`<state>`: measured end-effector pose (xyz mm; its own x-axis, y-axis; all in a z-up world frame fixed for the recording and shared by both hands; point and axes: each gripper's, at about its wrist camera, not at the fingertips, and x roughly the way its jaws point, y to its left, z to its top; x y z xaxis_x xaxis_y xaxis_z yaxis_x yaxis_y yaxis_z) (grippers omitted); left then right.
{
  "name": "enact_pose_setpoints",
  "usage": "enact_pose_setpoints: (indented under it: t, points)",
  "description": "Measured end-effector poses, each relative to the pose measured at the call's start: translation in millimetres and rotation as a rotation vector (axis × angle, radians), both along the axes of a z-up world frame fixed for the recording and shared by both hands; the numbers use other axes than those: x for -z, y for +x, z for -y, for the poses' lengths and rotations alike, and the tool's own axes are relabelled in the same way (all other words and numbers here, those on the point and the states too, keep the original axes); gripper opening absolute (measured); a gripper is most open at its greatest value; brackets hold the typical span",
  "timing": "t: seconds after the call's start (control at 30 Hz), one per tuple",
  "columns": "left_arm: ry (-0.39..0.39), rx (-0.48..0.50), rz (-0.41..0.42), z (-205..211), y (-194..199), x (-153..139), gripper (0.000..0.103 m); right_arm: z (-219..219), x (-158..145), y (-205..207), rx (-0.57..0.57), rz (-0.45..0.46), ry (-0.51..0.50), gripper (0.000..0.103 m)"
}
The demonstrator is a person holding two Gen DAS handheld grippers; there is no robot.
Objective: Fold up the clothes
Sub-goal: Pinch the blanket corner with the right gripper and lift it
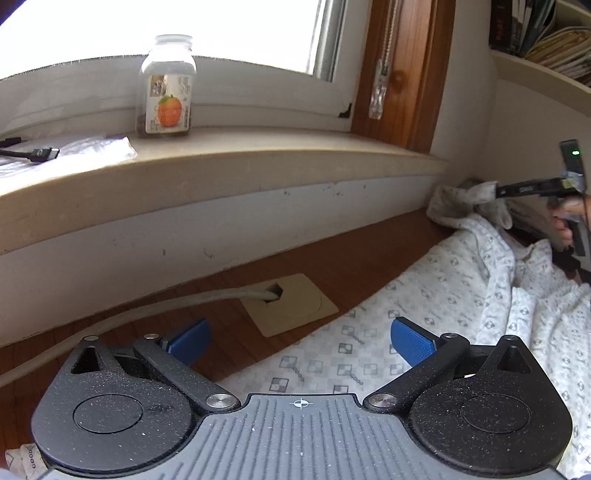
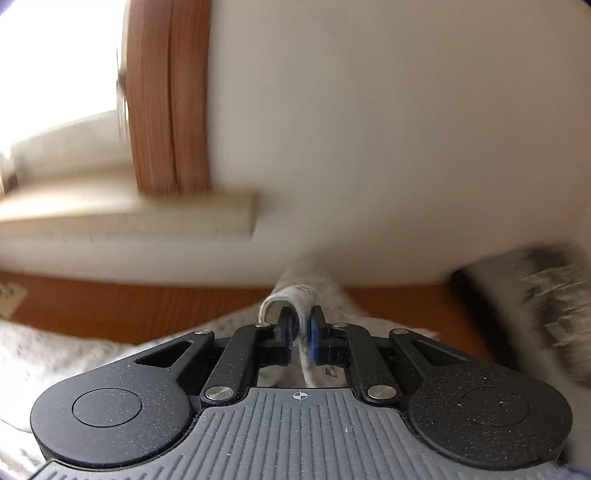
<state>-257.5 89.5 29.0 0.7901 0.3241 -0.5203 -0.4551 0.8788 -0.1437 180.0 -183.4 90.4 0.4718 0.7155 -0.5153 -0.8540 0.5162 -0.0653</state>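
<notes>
The right hand-held gripper [image 2: 300, 325] pinches the patterned garment's [image 1: 424, 317] far-right edge; the left hand-held gripper [image 1: 301, 341], spread wide, hovers over its near-left part on the bench [image 1: 229, 291].

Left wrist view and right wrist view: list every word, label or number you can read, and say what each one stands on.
"GOOD": printed on the cloth strip at the bottom left corner of the left wrist view.
Jar on the windowsill: label shows an orange fruit; its words are too small to read.
Patterned garment: tiny printed marks, unreadable.
Book spines on the shelf: blurred, unreadable.
Right wrist view: motion-blurred; nothing readable.
</notes>
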Motion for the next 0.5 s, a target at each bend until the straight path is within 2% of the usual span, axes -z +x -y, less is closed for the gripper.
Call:
enact_pose_setpoints:
  t: [0.17,0.33,0.5]
  points:
    - [-0.013,0.004,0.029,-2,-4,-1,0.103,93,-66,-44,0.085,0.114,0.059,0.009]
    - [-0.042,0.011,0.040,-6,-4,0,0.103,193,-120,-101,0.194,0.224,0.059,0.009]
    - [-0.065,0.014,0.030,-10,-2,2,0.103,254,-134,-155,0.244,0.289,0.010,0.009]
